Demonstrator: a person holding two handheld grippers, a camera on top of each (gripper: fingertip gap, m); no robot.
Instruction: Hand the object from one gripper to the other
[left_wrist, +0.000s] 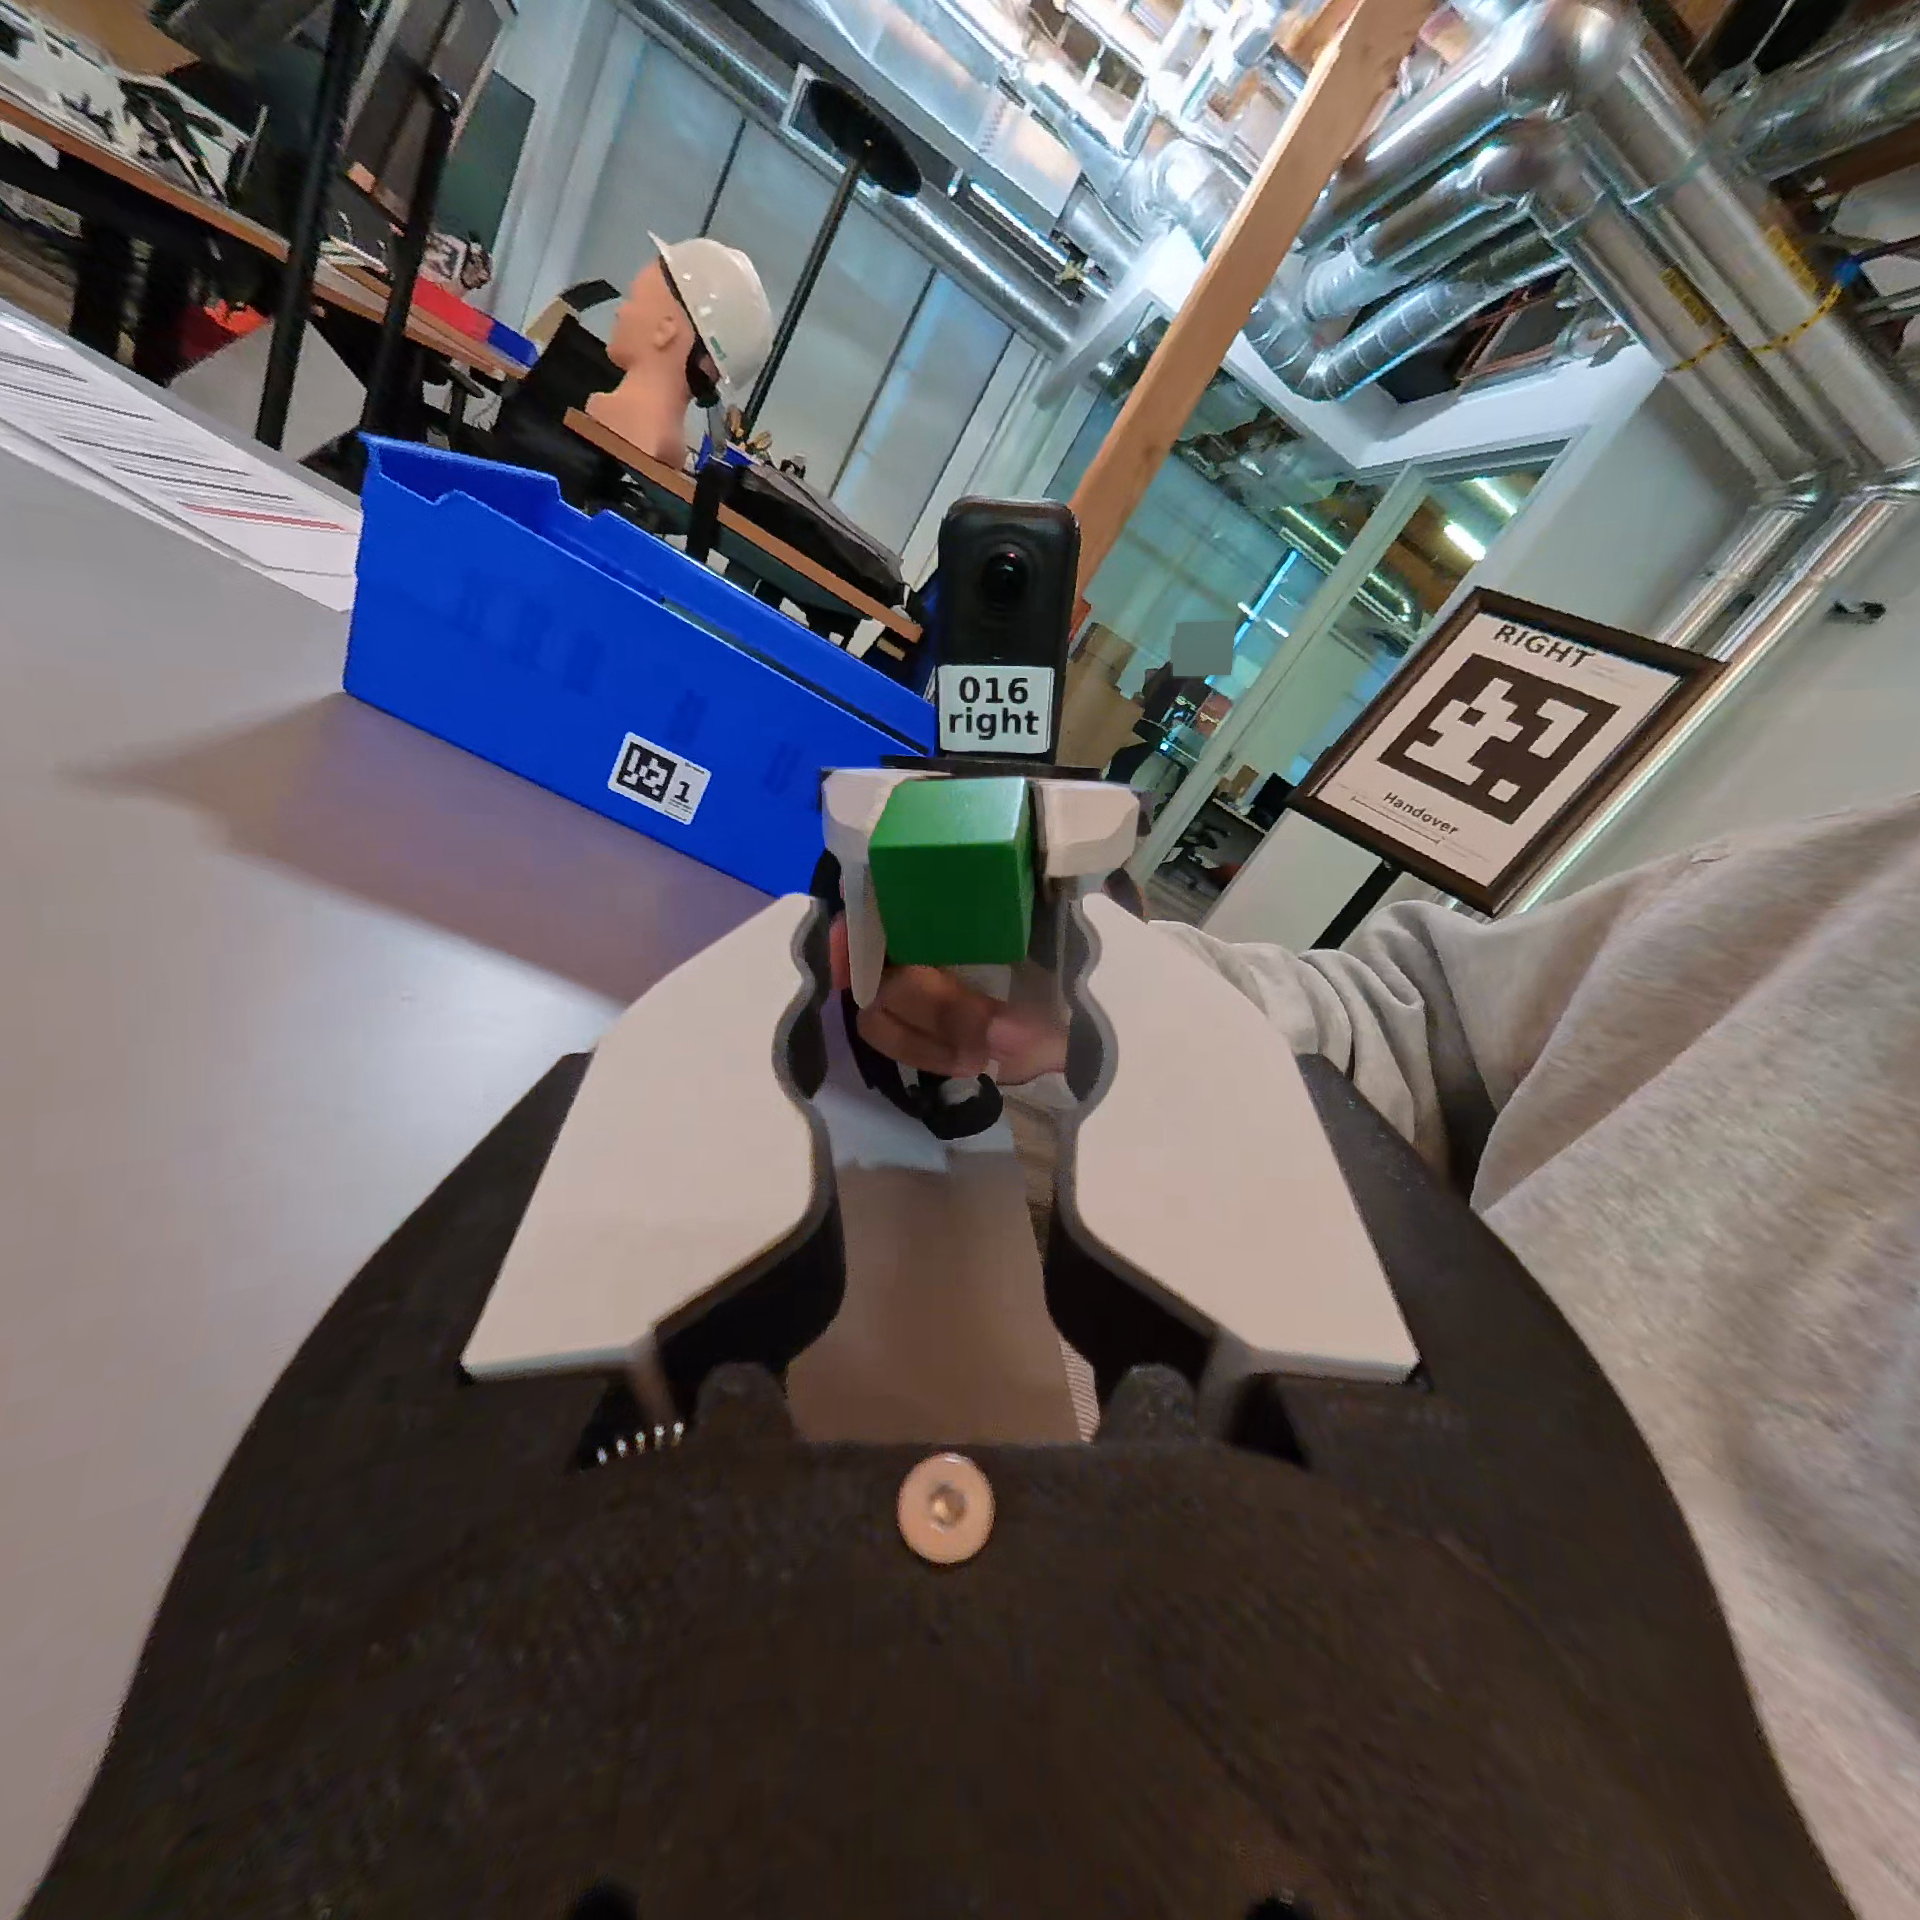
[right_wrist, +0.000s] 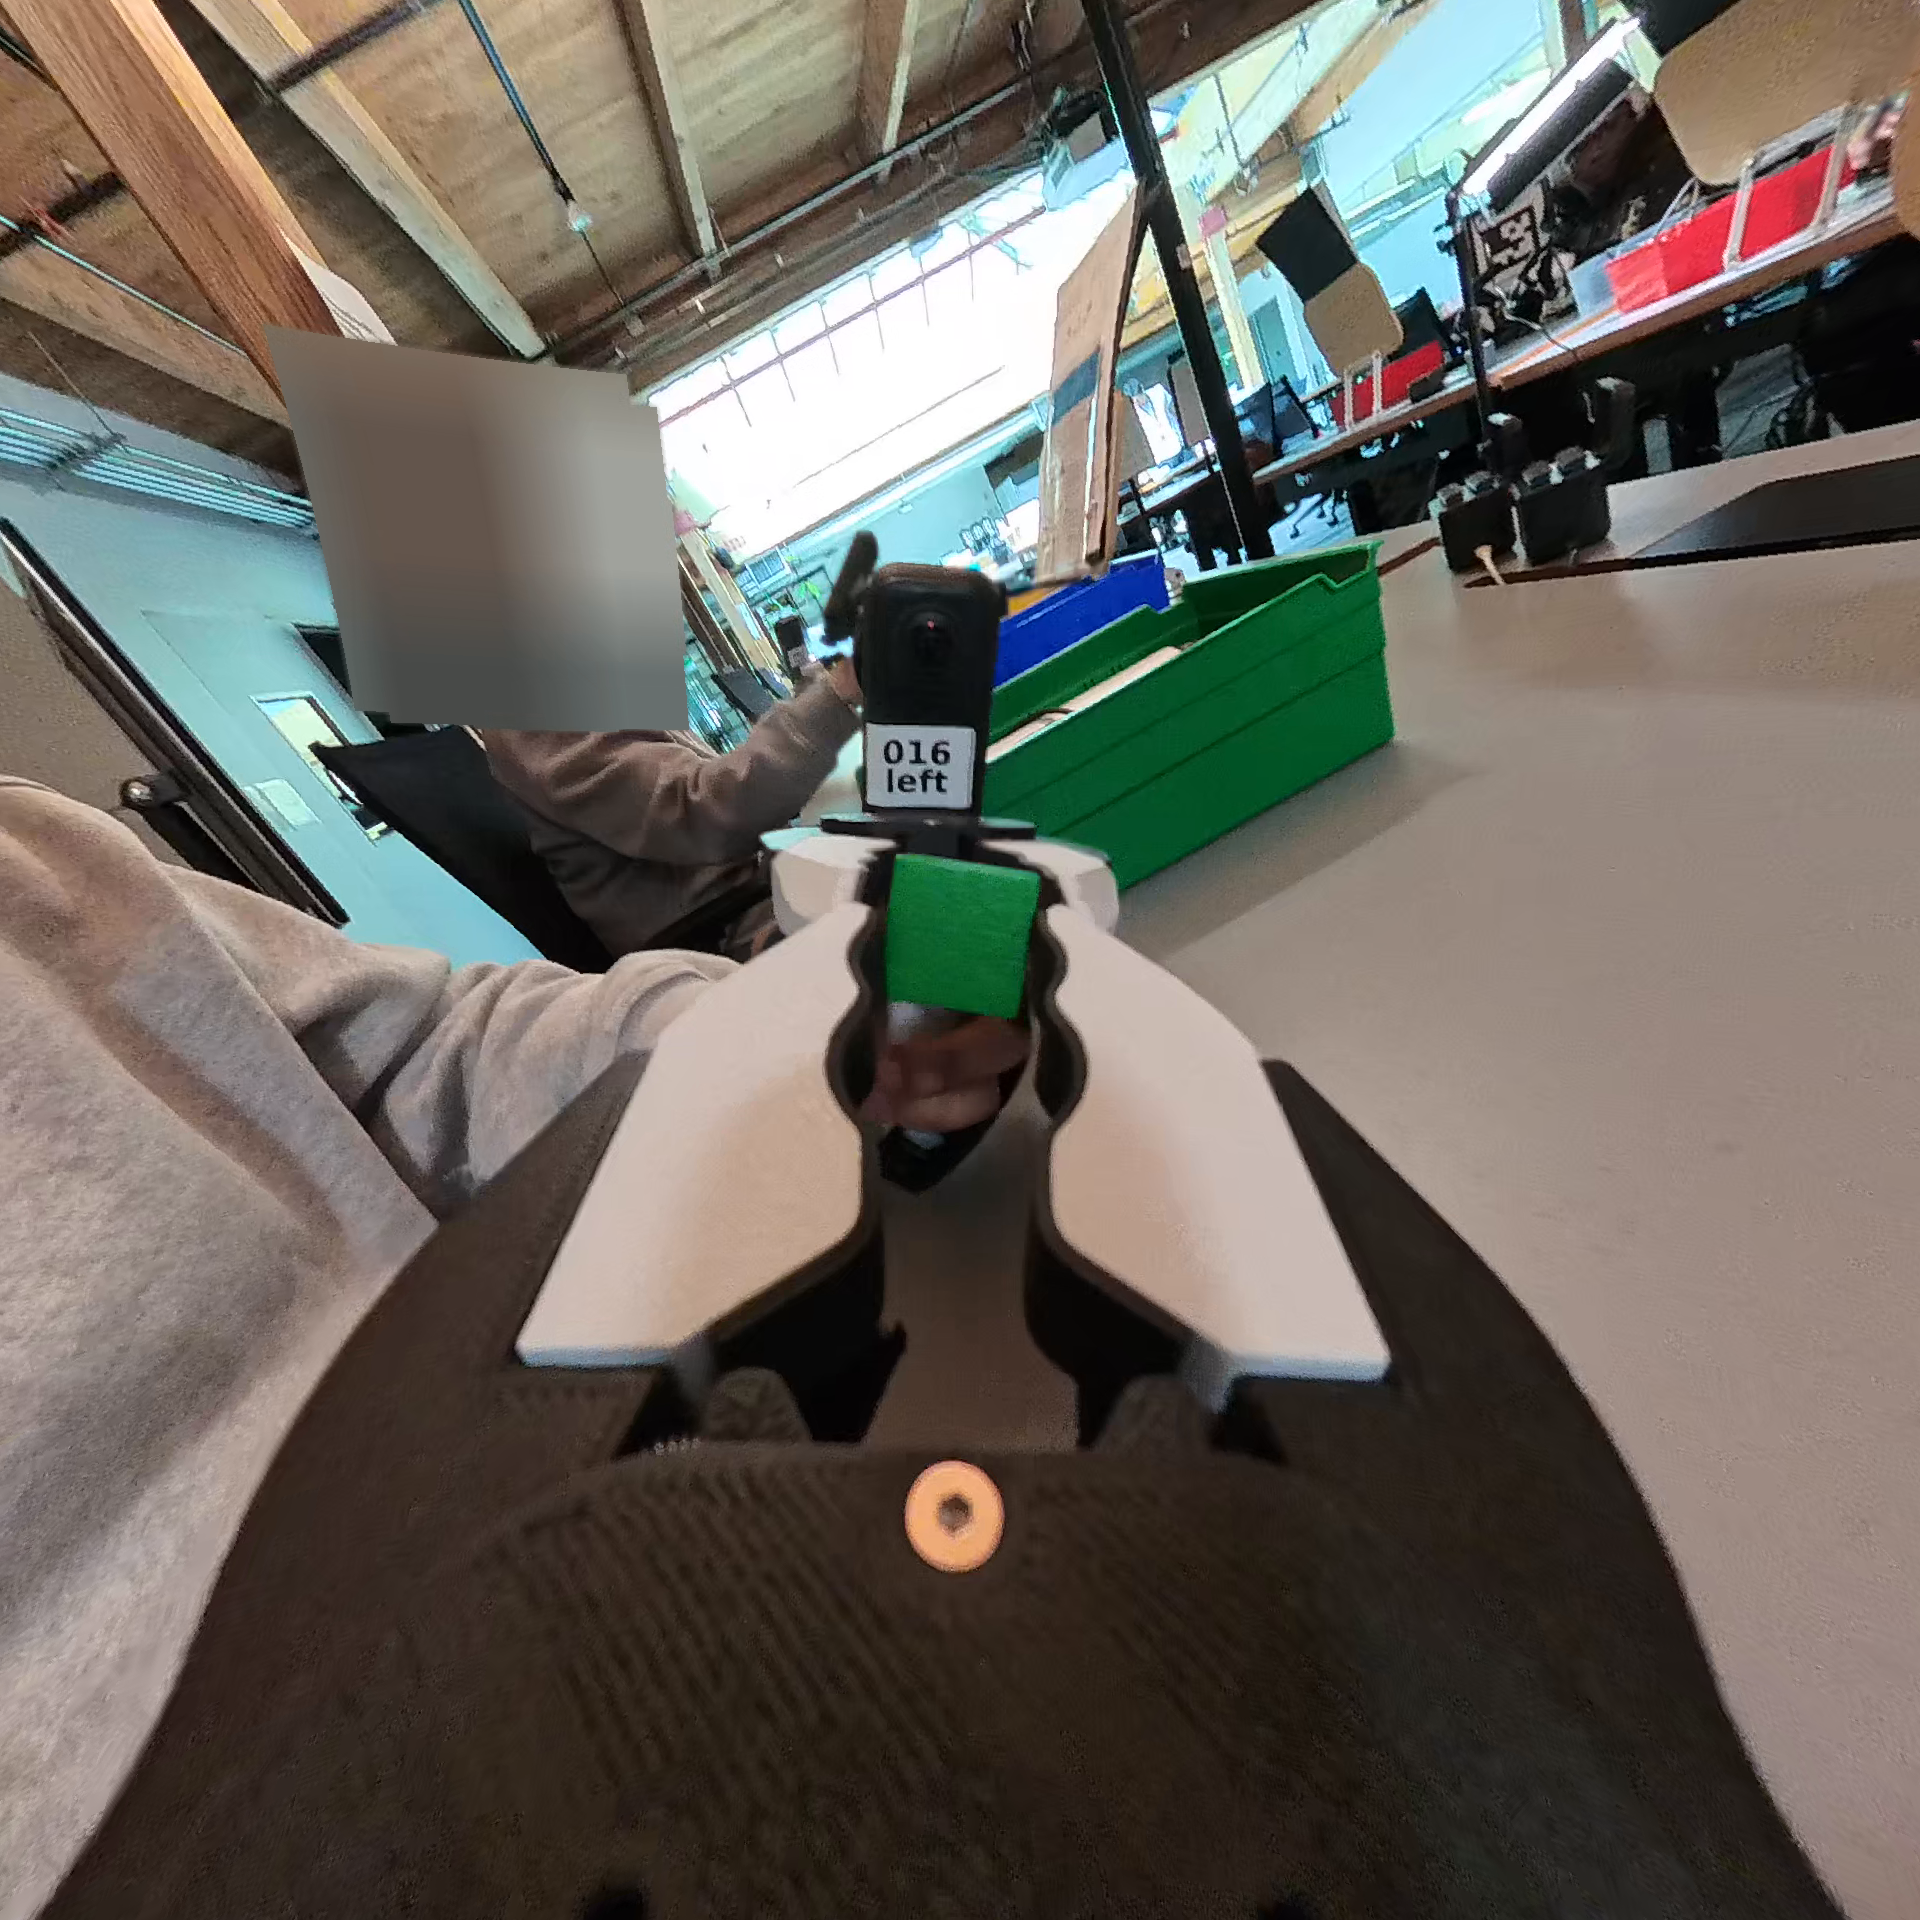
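A green cube is held in the air above the grey table, between the two grippers, which face each other tip to tip. My right gripper is shut on the cube, with its fingertips pressed on both sides. In the left wrist view the right gripper shows behind the cube. My left gripper is open, its fingertips flanking the cube with a small gap on each side. It shows beyond the cube in the right wrist view.
A blue bin stands on the table behind the grippers. A green bin stands on the table on the other side. A framed marker sign stands to the right. A seated person is nearby. Left and right tips are no more than a few centimetres apart.
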